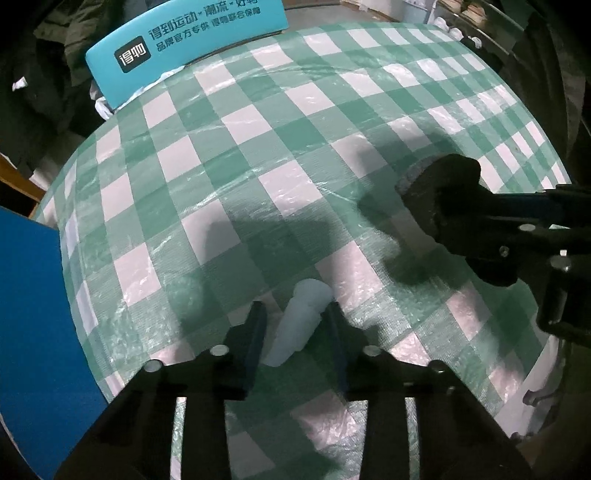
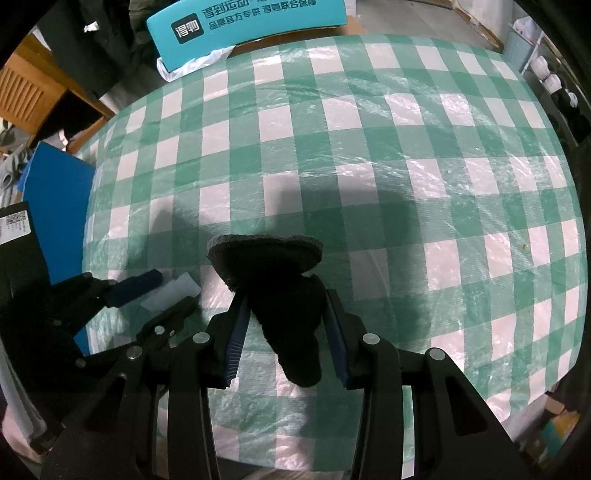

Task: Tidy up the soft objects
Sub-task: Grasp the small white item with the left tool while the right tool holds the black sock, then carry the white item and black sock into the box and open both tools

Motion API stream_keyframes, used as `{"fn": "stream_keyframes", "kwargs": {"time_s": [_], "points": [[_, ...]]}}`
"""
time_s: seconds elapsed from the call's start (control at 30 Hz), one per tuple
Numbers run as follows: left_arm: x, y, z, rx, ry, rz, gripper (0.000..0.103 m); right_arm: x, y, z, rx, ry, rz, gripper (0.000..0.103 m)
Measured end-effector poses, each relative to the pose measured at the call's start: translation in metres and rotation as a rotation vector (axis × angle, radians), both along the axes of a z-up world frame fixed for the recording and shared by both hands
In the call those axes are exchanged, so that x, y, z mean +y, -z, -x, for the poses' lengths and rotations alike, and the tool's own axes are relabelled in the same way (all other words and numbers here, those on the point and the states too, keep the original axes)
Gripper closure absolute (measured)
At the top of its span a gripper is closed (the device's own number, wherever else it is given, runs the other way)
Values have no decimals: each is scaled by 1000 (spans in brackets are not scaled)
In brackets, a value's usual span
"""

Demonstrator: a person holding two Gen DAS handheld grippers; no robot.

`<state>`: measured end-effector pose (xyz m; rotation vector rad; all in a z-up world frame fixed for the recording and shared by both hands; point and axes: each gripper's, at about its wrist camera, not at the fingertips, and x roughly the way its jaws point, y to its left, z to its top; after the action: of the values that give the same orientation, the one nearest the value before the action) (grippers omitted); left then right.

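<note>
Over the bench [image 2: 424, 155]: checked green-and-white cloth under plastic film.
Left tongs [image 1: 295, 321]: closed on a white sock [image 1: 301, 317].
Right tongs [image 2: 286, 314]: gripping a black sock [image 2: 280, 280].
Beyond: teal box [image 2: 255, 22], blue board [image 1: 33, 332].

Between your left gripper [image 1: 295, 325] jaws sits the rolled soft piece [image 1: 299, 325]; your right gripper [image 2: 288, 317] jaws flank the sock [image 2: 284, 295], just right of it. Tablecloth [image 2: 406, 147] lies under both, box [image 2: 247, 26] beyond, board [image 1: 33, 314] left.

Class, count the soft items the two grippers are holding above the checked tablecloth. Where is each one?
2. A white sock sits between the left gripper fingers; a black sock sits in the right gripper. Others may lie out of view.
</note>
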<state>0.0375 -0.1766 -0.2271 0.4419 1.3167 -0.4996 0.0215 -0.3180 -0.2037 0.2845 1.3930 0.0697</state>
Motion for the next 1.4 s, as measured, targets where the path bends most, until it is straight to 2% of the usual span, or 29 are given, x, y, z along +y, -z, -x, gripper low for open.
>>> {"fn": "stream_keyframes", "kwargs": {"time_s": [0.3, 1.13, 1.4], "points": [[3, -3, 0, -2, -3, 6, 85, 4, -4, 1, -10, -3, 2, 64], [41, -77, 4, -119, -122, 33, 85, 31, -62, 11, -144, -79, 9, 64], [49, -101, 12, -167, -131, 52, 85, 43, -84, 14, -189, -107, -4, 64]]}}
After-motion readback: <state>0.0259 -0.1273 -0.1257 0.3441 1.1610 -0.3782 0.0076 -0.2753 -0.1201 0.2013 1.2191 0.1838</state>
